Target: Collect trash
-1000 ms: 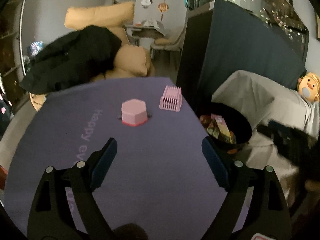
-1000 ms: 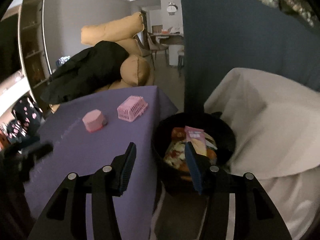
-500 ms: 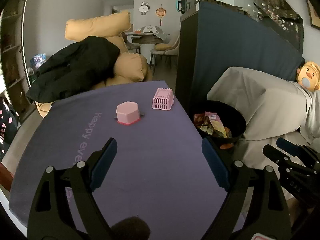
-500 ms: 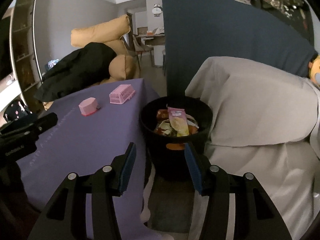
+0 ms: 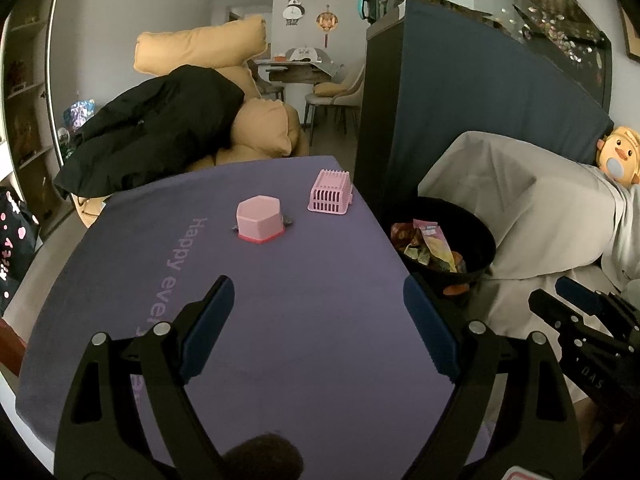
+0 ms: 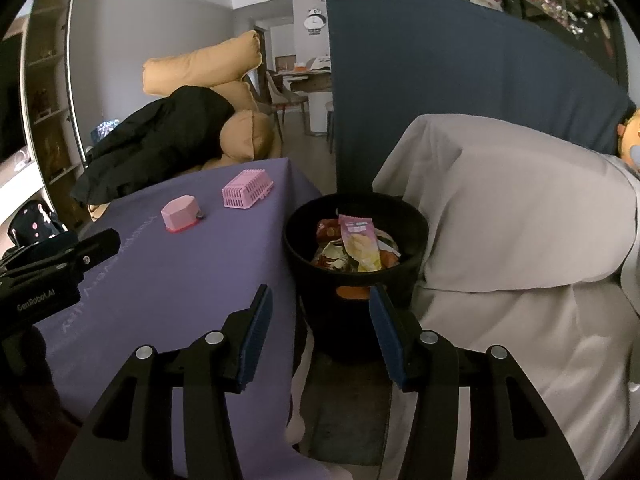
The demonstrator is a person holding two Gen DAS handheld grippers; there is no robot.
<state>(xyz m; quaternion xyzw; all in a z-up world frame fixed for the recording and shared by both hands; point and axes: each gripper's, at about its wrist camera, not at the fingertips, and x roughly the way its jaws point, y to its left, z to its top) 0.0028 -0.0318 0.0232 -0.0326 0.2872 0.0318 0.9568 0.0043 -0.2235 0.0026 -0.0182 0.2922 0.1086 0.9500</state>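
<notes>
Left gripper (image 5: 318,320) agape over table (image 5: 304,320); right gripper (image 6: 320,328) agape before bin (image 6: 416,224)

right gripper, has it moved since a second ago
Yes. The right gripper has pulled back from the black bin, which now sits farther ahead of its open fingertips.

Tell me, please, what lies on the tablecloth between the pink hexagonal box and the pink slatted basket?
Nothing: in both views only bare purple tablecloth separates the pink hexagonal box from the pink slatted basket.
</notes>
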